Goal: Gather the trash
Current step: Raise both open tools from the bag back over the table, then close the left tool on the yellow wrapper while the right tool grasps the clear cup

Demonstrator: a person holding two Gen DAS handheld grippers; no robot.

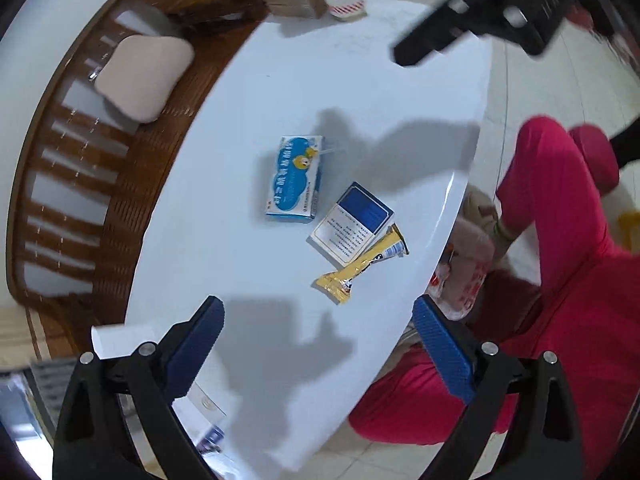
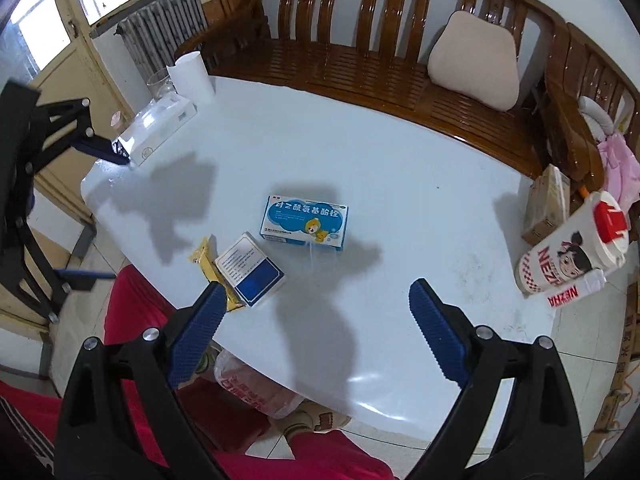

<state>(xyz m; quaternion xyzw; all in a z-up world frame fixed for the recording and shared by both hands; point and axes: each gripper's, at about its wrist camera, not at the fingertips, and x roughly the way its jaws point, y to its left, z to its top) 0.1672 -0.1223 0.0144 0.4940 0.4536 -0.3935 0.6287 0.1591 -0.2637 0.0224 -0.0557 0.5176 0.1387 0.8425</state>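
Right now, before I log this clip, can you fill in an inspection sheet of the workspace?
Surface: white table, glossy, faint smudges.
Job's things: blue medicine box; white-and-blue carton lying over a yellow wrapper.
Clutter: white flat box, paper roll, cartoon cup, brown carton.
Grippers: left tool and right tool both open, empty, above the table.
Cables: nothing seen.
Surroundings: wooden bench with cushion, radiator, plastic bag under the table edge.

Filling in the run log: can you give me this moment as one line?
phase: approach | left gripper: open, empty | right gripper: open, empty | on table: blue medicine box, white-blue box, yellow wrapper | collected: none visible
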